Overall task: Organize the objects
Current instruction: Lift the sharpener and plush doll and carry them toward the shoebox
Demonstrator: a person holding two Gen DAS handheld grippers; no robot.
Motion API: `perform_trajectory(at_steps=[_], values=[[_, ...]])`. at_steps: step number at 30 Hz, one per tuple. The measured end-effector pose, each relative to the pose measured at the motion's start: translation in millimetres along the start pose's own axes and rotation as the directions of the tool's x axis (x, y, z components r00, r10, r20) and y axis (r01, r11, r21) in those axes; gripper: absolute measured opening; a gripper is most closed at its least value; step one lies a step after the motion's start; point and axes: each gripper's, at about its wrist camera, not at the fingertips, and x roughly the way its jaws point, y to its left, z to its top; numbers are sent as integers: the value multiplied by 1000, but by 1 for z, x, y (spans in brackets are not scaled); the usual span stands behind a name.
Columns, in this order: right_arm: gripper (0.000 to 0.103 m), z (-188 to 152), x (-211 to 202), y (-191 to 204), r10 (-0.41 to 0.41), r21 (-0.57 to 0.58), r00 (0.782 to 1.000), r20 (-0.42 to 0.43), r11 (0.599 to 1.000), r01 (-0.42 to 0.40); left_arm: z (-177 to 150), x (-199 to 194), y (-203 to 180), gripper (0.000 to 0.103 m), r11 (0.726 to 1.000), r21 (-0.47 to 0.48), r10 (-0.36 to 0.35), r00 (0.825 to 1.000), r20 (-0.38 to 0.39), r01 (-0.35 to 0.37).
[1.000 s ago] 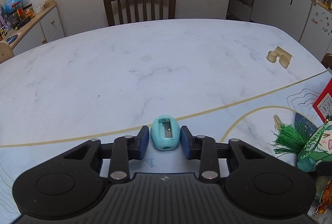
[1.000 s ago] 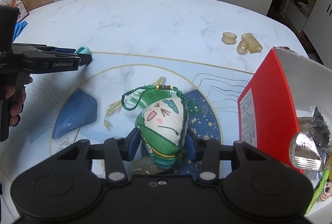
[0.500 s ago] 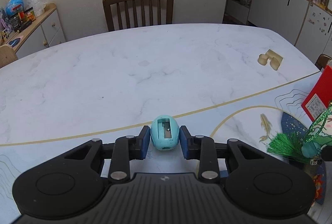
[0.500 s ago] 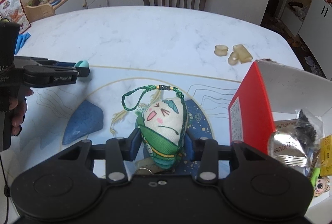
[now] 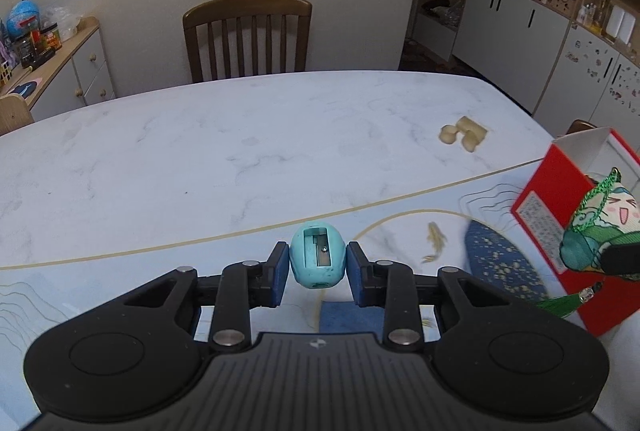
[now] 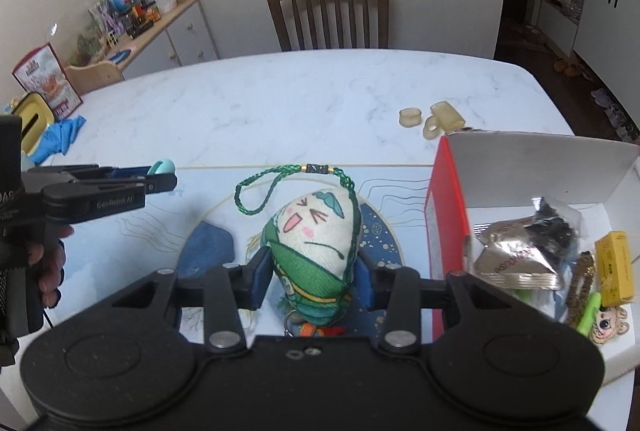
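A turquoise egg-shaped pencil sharpener (image 5: 318,261) sits pinched between the blue pads of my left gripper (image 5: 318,273), held up above the table. From the right wrist view that same left gripper (image 6: 160,177) shows at the left with the sharpener (image 6: 162,166) at its tip. My right gripper (image 6: 312,277) is shut on a green and white stuffed charm (image 6: 316,239) with a cartoon face and a green braided cord, lifted off the mat. In the left wrist view the charm (image 5: 596,227) hangs at the right, in front of the red box (image 5: 556,215).
An open red box with a white inside (image 6: 540,167) stands at the right, holding a foil packet (image 6: 516,255), a yellow item and other small things. Cream-coloured pieces (image 6: 434,117) lie on the marble table (image 6: 280,103). A wooden chair (image 5: 246,35) stands behind. A blue cloth (image 6: 60,135) lies far left.
Both grippers have risen from the table with their objects still held. The charm has come off the mat and nearer the red box, whose inside now shows.
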Motion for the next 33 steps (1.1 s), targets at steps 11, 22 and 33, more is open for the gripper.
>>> perform_trajectory(at_steps=[11,22,33], values=[[41,-1,-49,-31,-16,42,997,73,999,13,8,-41,-50,30,995,70,-77,997,19,75],[41,2,-93,-93,-82,91,983,167,994,68,16,-58,-116,30,984,130,-123,992,26,118],[41,-4,-111,-157,-119,124,972,201,988,96,25,-56,-201,30,965,199,-177,984,19,170]])
